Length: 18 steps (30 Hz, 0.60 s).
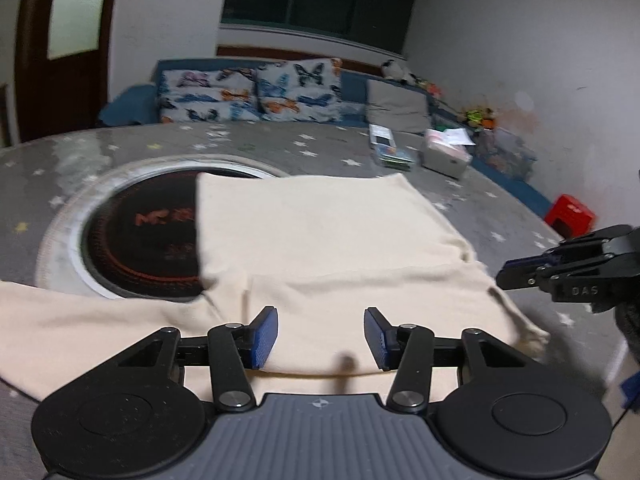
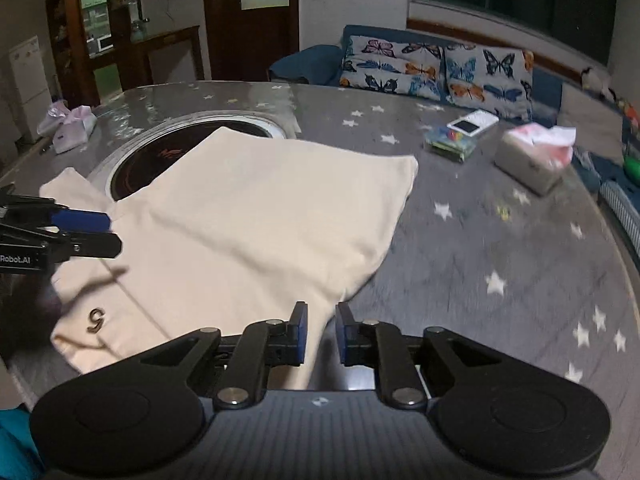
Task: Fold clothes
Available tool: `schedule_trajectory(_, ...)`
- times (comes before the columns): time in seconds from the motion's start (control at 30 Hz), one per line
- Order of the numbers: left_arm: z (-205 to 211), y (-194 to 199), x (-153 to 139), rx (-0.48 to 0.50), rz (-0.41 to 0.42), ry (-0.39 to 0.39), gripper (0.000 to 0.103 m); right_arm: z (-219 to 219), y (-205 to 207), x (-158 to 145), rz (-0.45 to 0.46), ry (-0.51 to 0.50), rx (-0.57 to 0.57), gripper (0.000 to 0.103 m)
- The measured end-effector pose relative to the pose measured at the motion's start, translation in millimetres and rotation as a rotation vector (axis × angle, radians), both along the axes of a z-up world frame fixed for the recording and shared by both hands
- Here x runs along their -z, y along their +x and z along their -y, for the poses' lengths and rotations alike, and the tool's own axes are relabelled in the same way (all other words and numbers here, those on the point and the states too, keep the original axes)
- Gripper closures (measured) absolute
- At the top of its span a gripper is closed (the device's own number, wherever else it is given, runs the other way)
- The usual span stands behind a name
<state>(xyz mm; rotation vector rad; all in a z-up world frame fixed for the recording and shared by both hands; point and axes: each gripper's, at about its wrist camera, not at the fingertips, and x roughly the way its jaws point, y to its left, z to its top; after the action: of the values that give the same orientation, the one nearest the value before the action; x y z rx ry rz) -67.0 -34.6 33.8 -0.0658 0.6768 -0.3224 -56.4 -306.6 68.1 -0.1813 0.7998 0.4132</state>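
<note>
The table (image 2: 460,240), a big round one under a grey star-printed cover, served as the folding surface, and its size left plenty of bare room to the right of the work. A dark round cooktop (image 1: 140,240) sat sunk in its middle, and the garment lay partly over it, probably because the centre of the table was the easiest place to spread cloth flat within reach of both hands.

The cream garment (image 2: 260,216) lay there partly folded: one layer was doubled over the rest, a sleeve-like flap stuck out to the left by the cooktop, and a small dark mark showed near its close corner. It rested flat on the table and neither tool gripped it.

A tissue box (image 2: 532,160), a small pile of packets (image 2: 450,142) with a white device on top, and a second pack of tissues (image 2: 72,128) at the far left edge all lay well apart from the cloth, so they did not hinder the fold.

The left gripper (image 1: 320,336) hovered over the near edge of the garment with its jaws parted about halfway and nothing between the pads, seemingly lined up to take that edge. The right gripper (image 2: 322,334) hung at the garment's right-hand near corner, jaws only narrowly apart; cloth showed beneath the gap, but the pads did not press on it. I judged the fold to be about midway, with a fresh grasp due next.
</note>
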Motion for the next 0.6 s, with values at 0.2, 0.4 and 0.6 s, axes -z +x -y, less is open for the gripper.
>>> schedule_trajectory(0.2,-10,4,3,-0.058,-0.015,0.023,0.051,-12,16,6,0.022,-0.025,-0.050,0.085)
schedule_trajectory(0.4,-13,6,7,-0.059,-0.035,0.030,0.053,-21,22,8,0.045,-0.094,-0.151,0.085)
schedule_trajectory(0.6,-13,7,7,-0.057,-0.041,0.029,0.076,-22,20,7,0.054,-0.118,-0.179,0.093)
